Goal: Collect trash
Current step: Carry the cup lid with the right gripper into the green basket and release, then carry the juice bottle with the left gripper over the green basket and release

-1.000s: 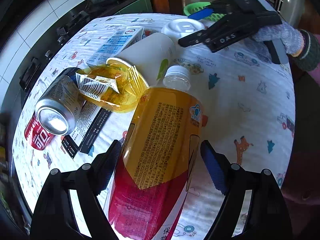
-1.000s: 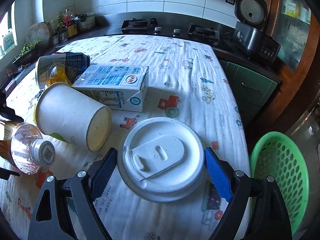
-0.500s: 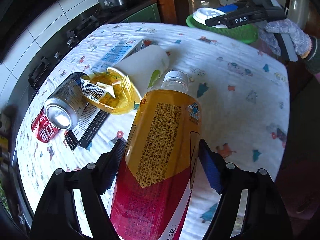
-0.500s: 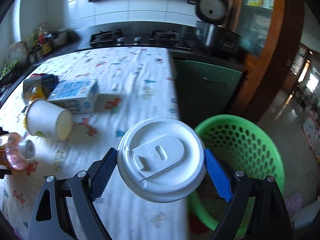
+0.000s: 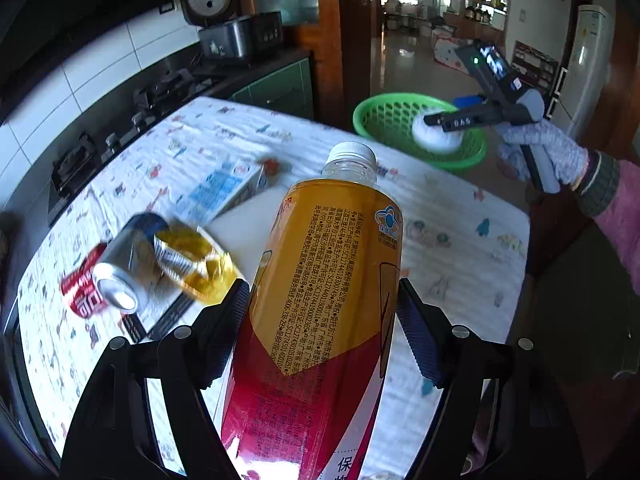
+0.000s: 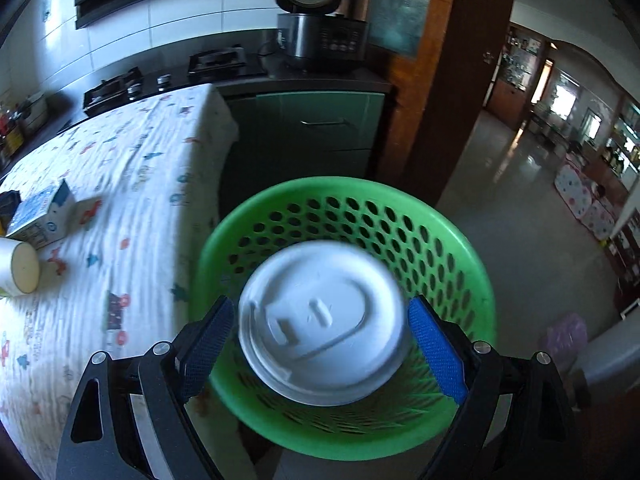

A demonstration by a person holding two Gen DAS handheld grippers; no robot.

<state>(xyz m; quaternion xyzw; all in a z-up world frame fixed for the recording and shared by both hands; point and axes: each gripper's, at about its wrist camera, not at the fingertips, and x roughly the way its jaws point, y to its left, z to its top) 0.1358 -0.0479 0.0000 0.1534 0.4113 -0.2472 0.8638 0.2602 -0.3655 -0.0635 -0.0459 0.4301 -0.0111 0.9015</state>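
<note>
Kitchen worktop (image 5: 460, 216): right claw (image 6: 322, 334) opening, lid (image 6: 324, 320) loose between pads directly above green basket (image 6: 460, 248); left claw (image 5: 322, 320) clamped on bottle (image 5: 332, 280), cap toward basket.

White lid (image 6: 322, 322) between the opening right tool (image 6: 320, 344) — above green basket (image 6: 452, 240).

The right tool (image 5: 448, 122) carries white letters that read "DAS" on its dark arm. The bottle (image 5: 320, 320) has a yellow label of small Chinese print and a large white "保" low on its red part. The red can (image 5: 82, 292) shows white Chinese characters, seemingly "可口".
</note>
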